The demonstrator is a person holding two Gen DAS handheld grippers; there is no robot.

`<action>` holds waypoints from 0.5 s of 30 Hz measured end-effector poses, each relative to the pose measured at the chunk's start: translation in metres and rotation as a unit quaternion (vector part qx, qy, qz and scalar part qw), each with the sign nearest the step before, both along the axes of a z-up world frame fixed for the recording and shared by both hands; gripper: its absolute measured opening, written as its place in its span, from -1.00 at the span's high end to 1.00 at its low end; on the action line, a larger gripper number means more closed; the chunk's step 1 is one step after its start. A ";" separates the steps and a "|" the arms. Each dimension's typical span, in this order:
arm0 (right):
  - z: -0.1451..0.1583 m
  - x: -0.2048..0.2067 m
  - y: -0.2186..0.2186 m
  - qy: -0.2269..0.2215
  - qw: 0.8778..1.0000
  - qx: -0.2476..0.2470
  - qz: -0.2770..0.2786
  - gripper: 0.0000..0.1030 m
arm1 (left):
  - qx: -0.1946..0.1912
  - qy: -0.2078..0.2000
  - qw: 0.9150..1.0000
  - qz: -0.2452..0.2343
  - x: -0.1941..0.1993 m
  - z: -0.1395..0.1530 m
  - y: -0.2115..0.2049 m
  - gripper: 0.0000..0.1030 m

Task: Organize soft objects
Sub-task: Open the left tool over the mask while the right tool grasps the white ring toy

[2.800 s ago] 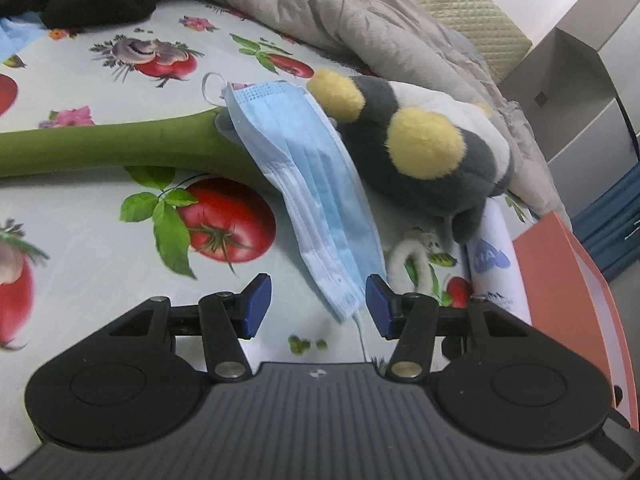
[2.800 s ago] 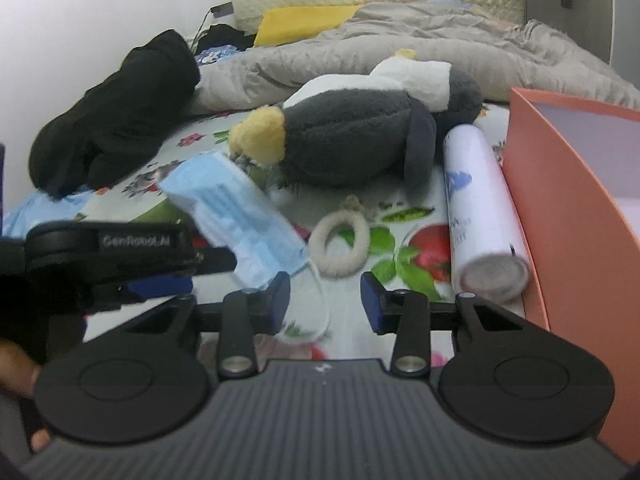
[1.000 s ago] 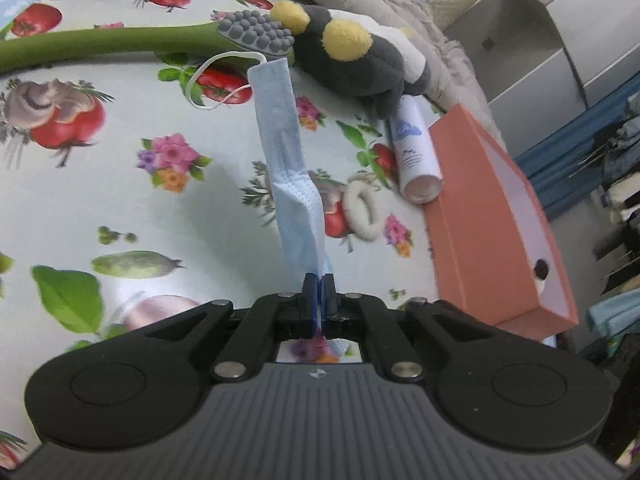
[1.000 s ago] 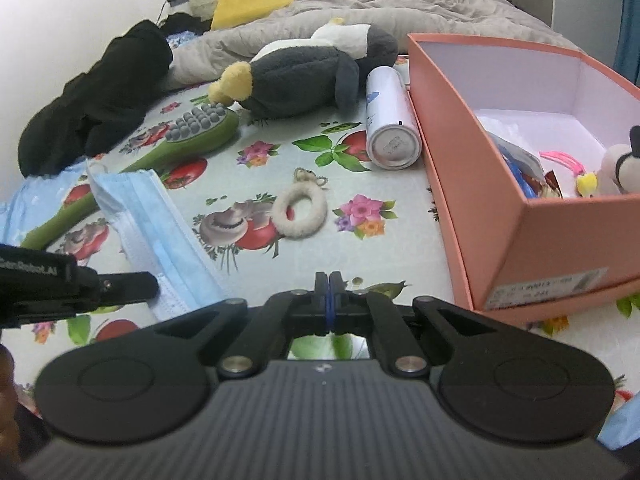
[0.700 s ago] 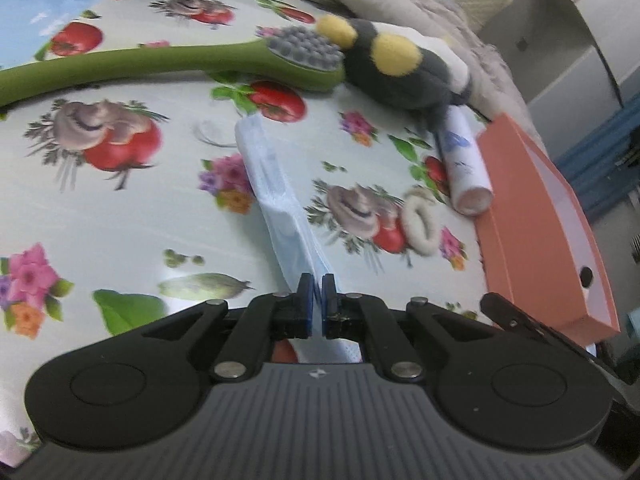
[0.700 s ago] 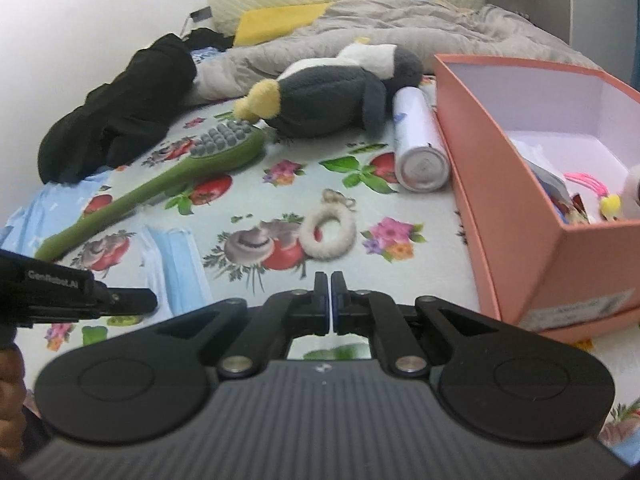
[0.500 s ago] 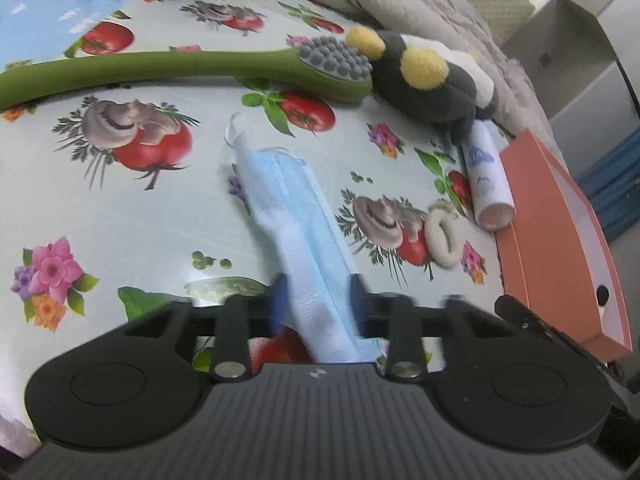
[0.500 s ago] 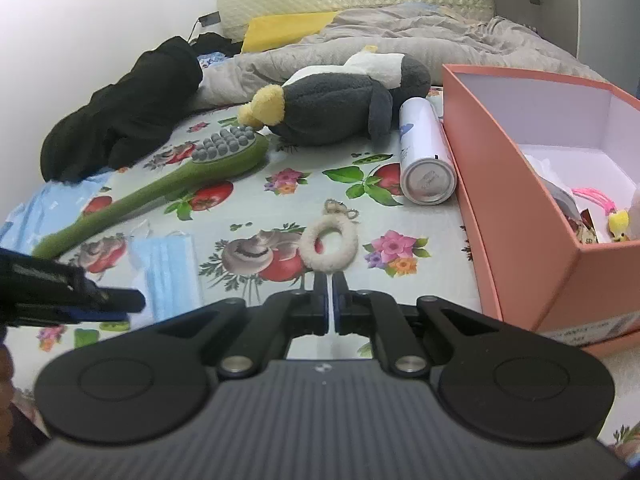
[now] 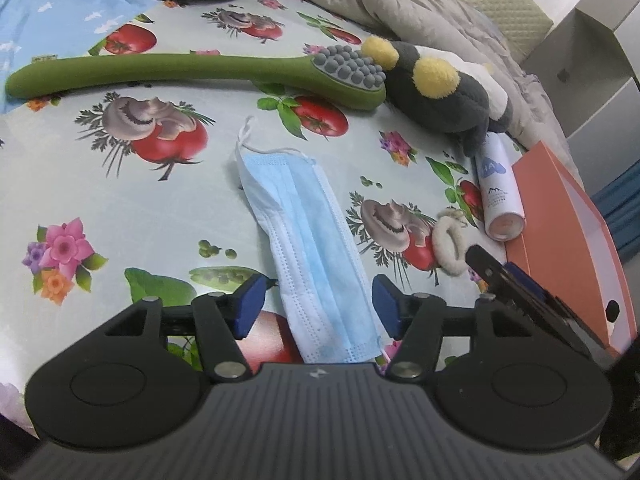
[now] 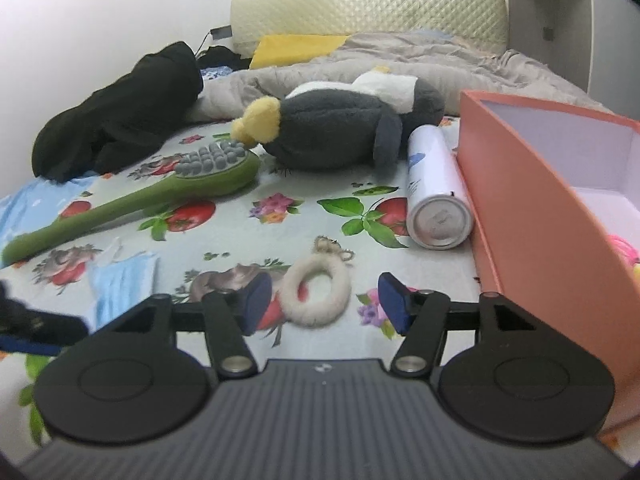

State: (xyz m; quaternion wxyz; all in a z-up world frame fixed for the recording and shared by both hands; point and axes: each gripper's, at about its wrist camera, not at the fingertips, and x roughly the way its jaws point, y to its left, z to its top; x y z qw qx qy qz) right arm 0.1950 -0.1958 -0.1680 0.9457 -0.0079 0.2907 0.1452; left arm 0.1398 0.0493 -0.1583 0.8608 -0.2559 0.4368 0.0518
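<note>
Glossy oilcloth printed with tomatoes, mushrooms and flowers, spread over the bed, crumpled grey quilt at top. One salmon cardboard box, rigid and open-topped, at right edge. One plush penguin, fuzzy grey with yellow feet, upper centre. One green long-handled brush, grey rubber nubs, across upper left. One smooth white spray can lying against box. One pleated pale-blue face mask, flat at centre of left view, lower end between wide-spread left tongs, untouched. One fluffy cream ring at lower centre of right view, just beyond wide-open right tongs.
</note>
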 end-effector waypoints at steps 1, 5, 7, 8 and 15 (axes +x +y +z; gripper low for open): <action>-0.003 0.006 0.001 0.001 1.000 -0.001 -0.001 -0.19 | 0.001 0.000 1.000 0.002 -0.001 0.000 0.000 -0.26; -0.016 0.027 0.005 0.020 1.000 -0.001 0.005 -0.19 | 0.000 0.006 1.000 0.007 -0.003 -0.002 0.000 -0.27; -0.025 0.034 0.010 0.040 0.999 -0.004 0.019 -0.19 | 0.002 0.011 1.000 0.005 -0.003 -0.004 -0.001 -0.29; -0.029 0.037 0.013 0.049 0.998 -0.007 0.025 -0.19 | 0.001 0.013 1.000 0.004 -0.003 -0.005 -0.001 -0.29; -0.032 0.031 0.027 0.035 0.997 -0.048 0.043 0.55 | -0.001 0.014 1.000 0.000 -0.002 -0.008 -0.004 -0.32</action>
